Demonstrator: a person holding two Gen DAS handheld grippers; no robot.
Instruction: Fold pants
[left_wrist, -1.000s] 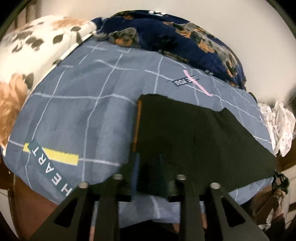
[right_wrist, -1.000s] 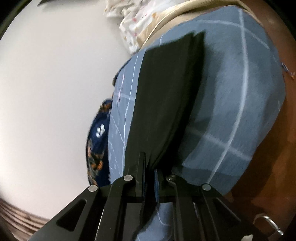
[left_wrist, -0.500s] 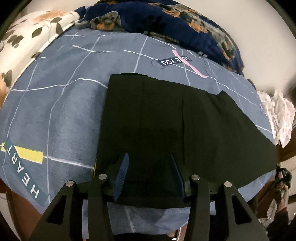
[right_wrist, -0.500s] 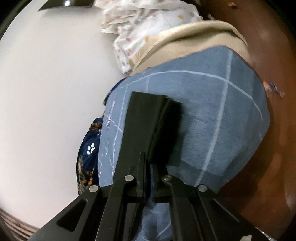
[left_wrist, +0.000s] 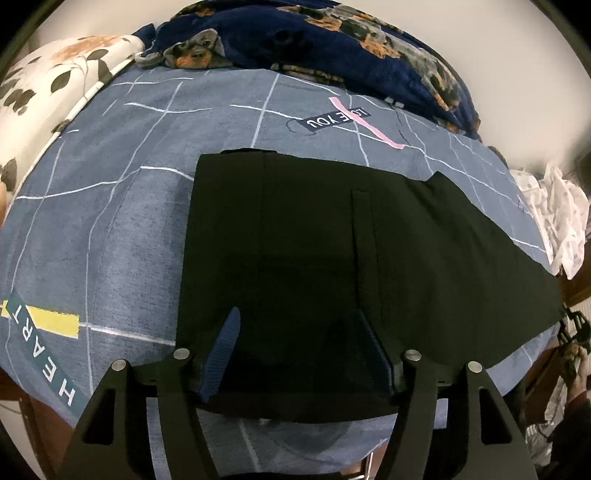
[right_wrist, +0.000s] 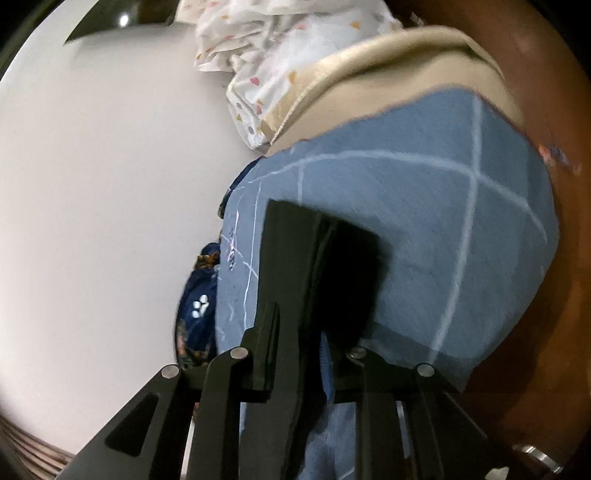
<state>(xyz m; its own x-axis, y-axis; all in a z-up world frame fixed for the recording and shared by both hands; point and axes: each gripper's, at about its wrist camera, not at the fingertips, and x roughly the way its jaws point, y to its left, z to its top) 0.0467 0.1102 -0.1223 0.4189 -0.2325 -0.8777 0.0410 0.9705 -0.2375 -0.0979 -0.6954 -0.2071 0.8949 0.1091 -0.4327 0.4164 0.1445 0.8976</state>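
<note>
Black pants (left_wrist: 332, 258) lie flat on the blue grid bedsheet (left_wrist: 110, 221), waistband at the left, legs stretched to the right. My left gripper (left_wrist: 299, 325) is open above the waist end, its blue-padded fingers (left_wrist: 221, 347) spread over the cloth, holding nothing. In the right wrist view the pants' leg end (right_wrist: 314, 266) is lifted off the sheet, and my right gripper (right_wrist: 299, 325) is shut on it, the cloth running between the jaws.
A dark blue dog-print blanket (left_wrist: 332, 44) lies along the far edge of the bed. A floral pillow (left_wrist: 55, 74) sits at the left. White patterned cloth (left_wrist: 554, 214) is piled at the right, also in the right wrist view (right_wrist: 295, 44). Brown floor (right_wrist: 546, 332) borders the bed.
My left gripper has let go of the waistband and opened wide; the pants now lie flat there. My right gripper has carried the leg end along, still shut on it.
</note>
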